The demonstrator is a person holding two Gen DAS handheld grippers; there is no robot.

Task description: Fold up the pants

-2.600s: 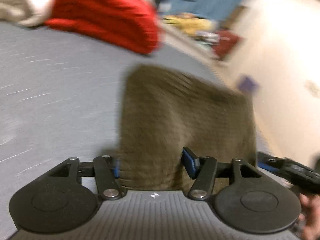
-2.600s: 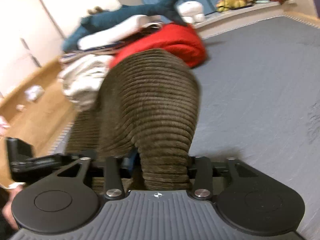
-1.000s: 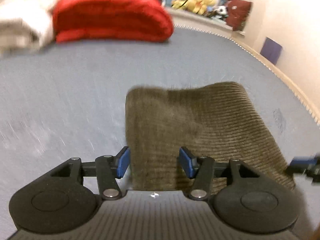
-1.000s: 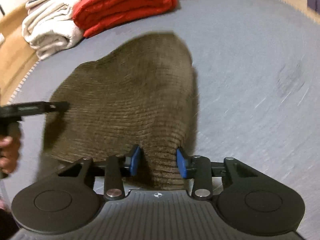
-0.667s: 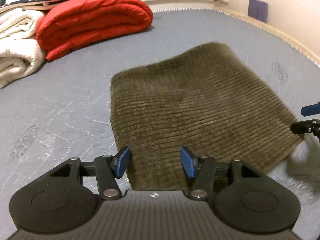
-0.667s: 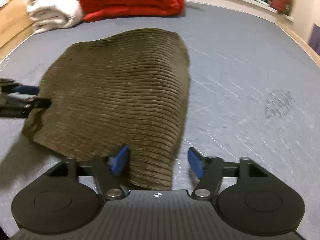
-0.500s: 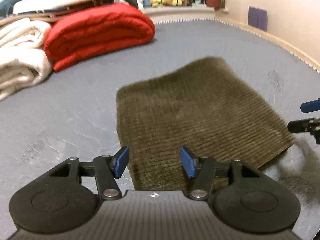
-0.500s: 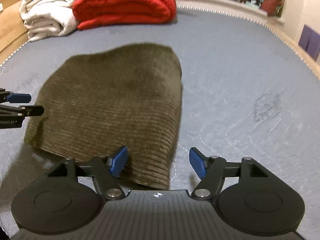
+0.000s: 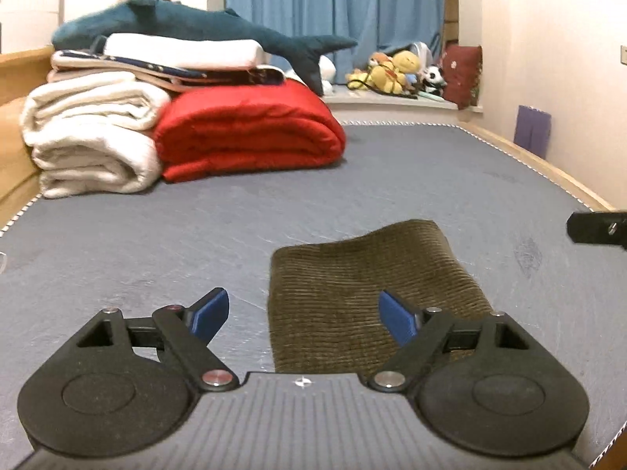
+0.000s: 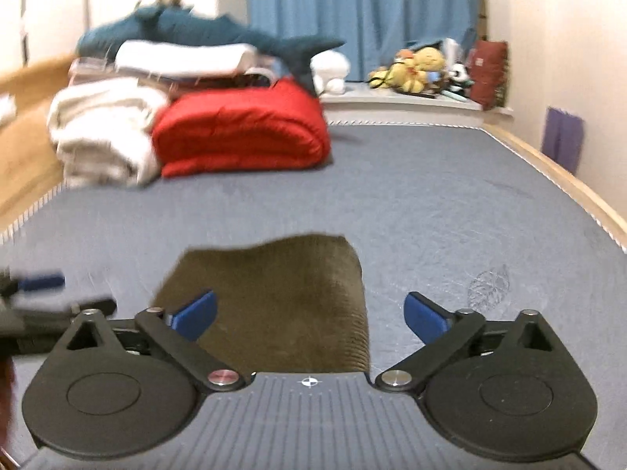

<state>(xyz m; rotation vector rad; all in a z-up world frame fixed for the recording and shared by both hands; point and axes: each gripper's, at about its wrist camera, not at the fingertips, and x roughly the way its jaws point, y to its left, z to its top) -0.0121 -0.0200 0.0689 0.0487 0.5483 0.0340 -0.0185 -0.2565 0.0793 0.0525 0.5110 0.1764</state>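
On the grey mattress, near its front edge, the olive corduroy pants lie folded into a compact rectangle; the release step looks complete, leaving at most a tidying press. Left gripper and right gripper have just been opening, now wide, empty, clear above the cloth.

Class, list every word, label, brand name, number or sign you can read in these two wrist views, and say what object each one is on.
None: no readable text in either view.
Gripper body: only a small round crosshair mark, no letters.
Red cushion on the window ledge: small pale spots, too small to read as anything.
Folded patterned cloth in the stack: tiny markings, too blurred to read.
Folded corduroy pants: no label showing.
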